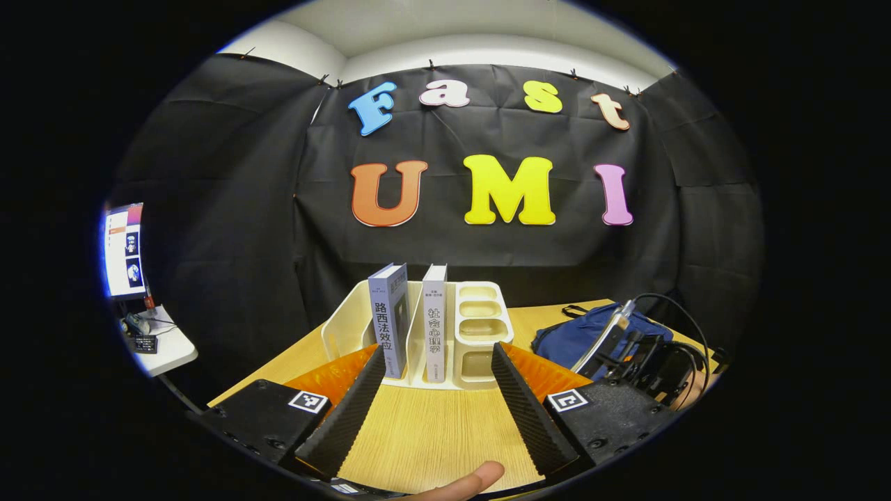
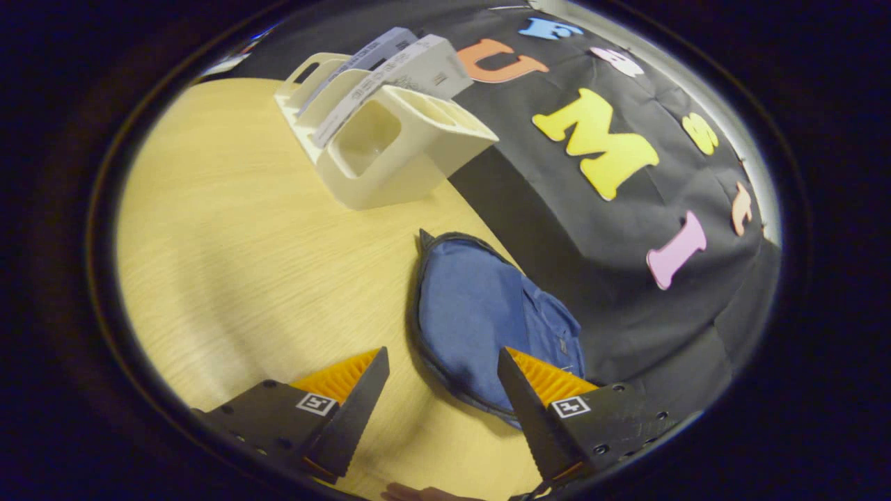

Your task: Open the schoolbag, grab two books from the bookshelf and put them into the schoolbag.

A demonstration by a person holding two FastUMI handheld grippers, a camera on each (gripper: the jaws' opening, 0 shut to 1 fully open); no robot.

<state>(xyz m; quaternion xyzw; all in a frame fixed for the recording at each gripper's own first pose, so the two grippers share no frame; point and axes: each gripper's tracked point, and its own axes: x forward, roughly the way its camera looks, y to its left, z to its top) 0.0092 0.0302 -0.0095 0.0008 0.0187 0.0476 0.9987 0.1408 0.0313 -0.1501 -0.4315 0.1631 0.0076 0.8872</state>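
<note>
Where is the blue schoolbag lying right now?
The blue fabric schoolbag lies flat on the wooden table near its back edge, by the black cloth wall, to the right of the cream plastic bookshelf in the left gripper view.

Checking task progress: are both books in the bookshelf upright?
Yes. Both books stand upright, spines outward, in the bookshelf slots.

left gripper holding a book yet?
No: in the left gripper view the left gripper is open over the table, and both books stand in the bookshelf.
</note>
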